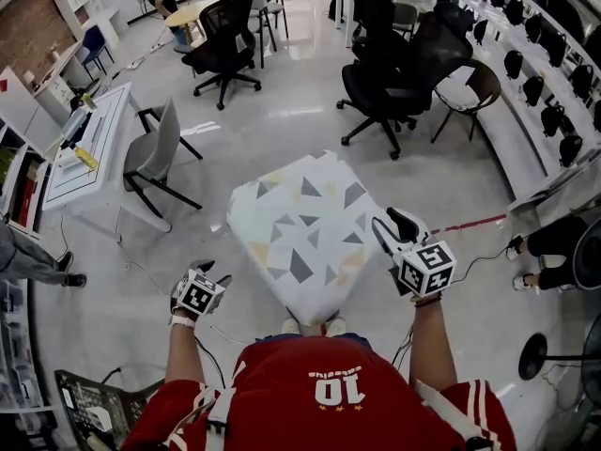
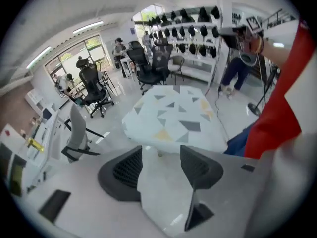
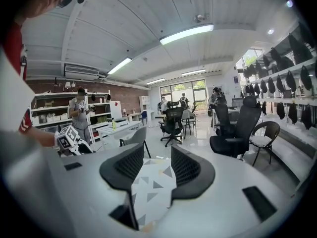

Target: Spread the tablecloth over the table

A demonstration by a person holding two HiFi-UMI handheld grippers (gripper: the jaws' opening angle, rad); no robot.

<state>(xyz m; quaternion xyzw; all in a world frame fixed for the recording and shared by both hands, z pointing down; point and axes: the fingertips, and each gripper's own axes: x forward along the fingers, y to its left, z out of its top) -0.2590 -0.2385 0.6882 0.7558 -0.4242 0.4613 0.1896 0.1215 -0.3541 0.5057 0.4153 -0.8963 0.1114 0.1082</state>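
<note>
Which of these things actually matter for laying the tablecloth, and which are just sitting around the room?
Part of the job:
- tablecloth, already draped over the small table
- left gripper, open and empty
- right gripper, at the cloth's edge

Just lying about:
- black office chairs
- grey chair
- white desk

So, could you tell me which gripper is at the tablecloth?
The right gripper: the tablecloth shows between its fingers, while the left gripper hangs clear of it.
</note>
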